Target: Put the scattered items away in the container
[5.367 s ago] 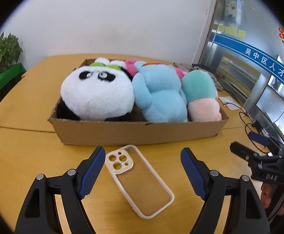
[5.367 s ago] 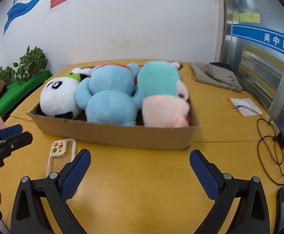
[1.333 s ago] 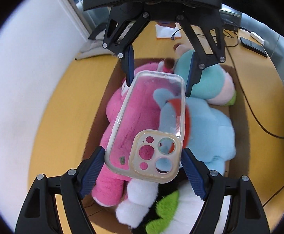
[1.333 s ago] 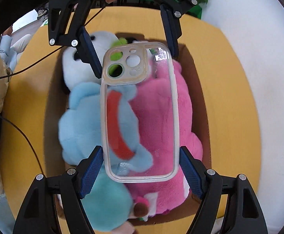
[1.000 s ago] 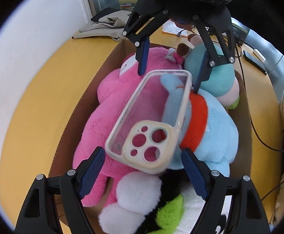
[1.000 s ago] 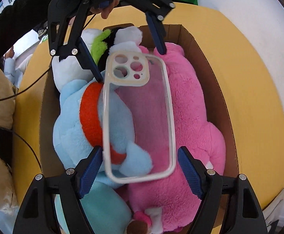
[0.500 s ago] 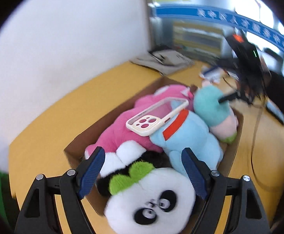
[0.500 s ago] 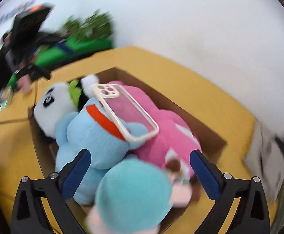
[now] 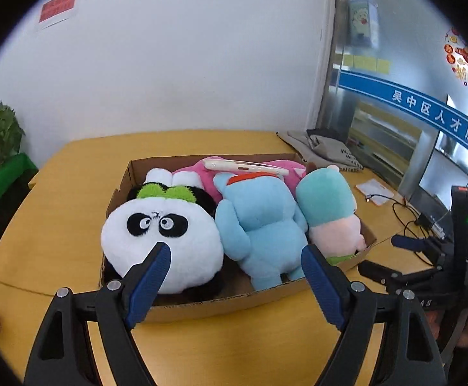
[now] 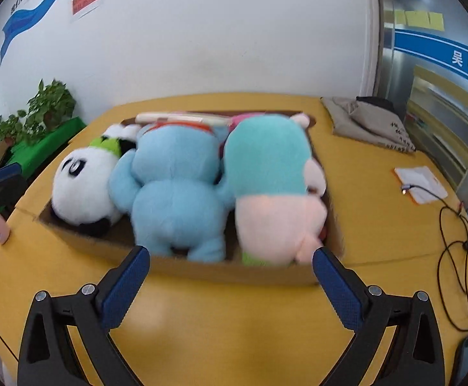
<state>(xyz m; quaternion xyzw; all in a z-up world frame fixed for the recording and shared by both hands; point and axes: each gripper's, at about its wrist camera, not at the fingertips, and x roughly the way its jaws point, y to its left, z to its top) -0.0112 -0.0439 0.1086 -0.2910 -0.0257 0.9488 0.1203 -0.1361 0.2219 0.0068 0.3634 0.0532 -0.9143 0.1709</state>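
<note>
Cardboard walls of the shallow box (image 9: 201,305) enclose four plush toys on your yellow table (image 9: 73,193): a panda (image 9: 160,234) at the box's left end, a light-blue toy (image 9: 259,218) in the middle, a teal-and-pink toy (image 9: 327,206) at the right end, and a pink one (image 9: 195,173) along the far wall. Your clear phone case (image 9: 245,167) lies flat on top of the pink and blue toys, near the box's far edge. Your left gripper (image 9: 235,273) is opening, its fingers wide with nothing between them, just short of the box's near wall. Your right gripper (image 10: 230,280) hangs there too, fingers spread fully and empty.
</note>
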